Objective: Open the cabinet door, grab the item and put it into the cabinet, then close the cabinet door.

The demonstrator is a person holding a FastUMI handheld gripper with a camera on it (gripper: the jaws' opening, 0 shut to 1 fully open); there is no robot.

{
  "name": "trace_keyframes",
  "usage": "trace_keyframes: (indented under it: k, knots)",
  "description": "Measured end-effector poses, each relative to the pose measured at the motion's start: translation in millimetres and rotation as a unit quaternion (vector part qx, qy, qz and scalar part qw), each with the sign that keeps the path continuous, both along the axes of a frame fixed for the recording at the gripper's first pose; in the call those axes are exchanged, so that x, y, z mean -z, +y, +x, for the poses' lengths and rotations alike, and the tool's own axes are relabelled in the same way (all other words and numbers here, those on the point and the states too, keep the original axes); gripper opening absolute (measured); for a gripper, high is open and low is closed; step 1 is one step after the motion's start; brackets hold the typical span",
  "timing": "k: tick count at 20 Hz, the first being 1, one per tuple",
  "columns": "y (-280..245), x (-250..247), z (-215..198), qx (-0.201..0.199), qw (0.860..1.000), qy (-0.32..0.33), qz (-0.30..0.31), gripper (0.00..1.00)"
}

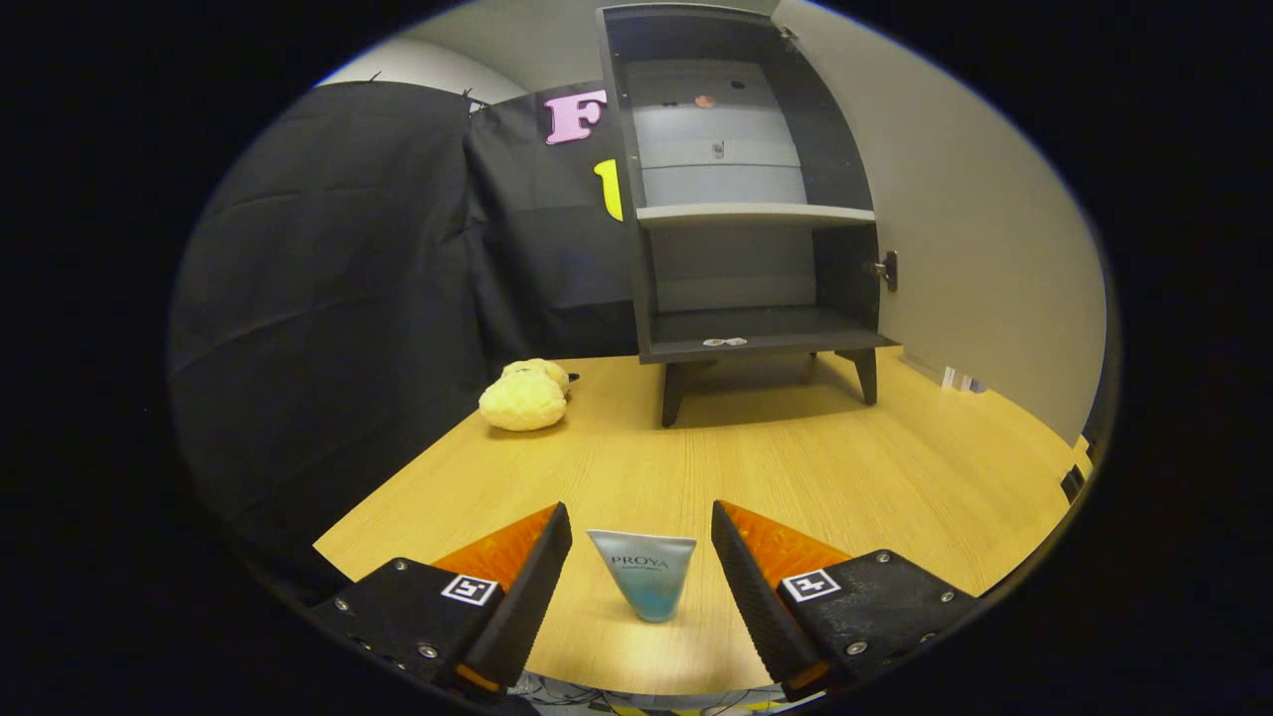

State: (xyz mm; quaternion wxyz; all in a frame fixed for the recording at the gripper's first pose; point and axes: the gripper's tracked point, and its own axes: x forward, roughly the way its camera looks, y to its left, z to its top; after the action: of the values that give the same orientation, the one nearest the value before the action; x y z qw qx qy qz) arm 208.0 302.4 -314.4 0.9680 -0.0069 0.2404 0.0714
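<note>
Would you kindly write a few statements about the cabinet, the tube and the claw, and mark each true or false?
1. The cabinet stands open. True.
2. The claw is shut on the tube. False: its fingers are spread, the tube between them untouched.
3. A yellow plush toy lies on the table beside the cabinet. True.
4. The tube sits on the cabinet's shelf. False: it stands on the table.

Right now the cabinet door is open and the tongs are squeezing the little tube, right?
Not quite. In the gripper view the cabinet is open, but the tongs are open too; the tube stands between the fingers, touching neither.
</note>
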Motion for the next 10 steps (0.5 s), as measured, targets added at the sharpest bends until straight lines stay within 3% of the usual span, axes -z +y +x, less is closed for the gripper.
trace_keyframes:
  k: [7,9,10]
  knots:
    - [-7.2,42.2,-5.7,0.005,0.998,0.054,-0.009,0.81]
    - [-8.8,51.3,-8.2,0.0,0.997,0.068,-0.019,0.76]
    - [-5.9,52.0,-9.3,-0.005,0.997,0.069,-0.018,0.68]
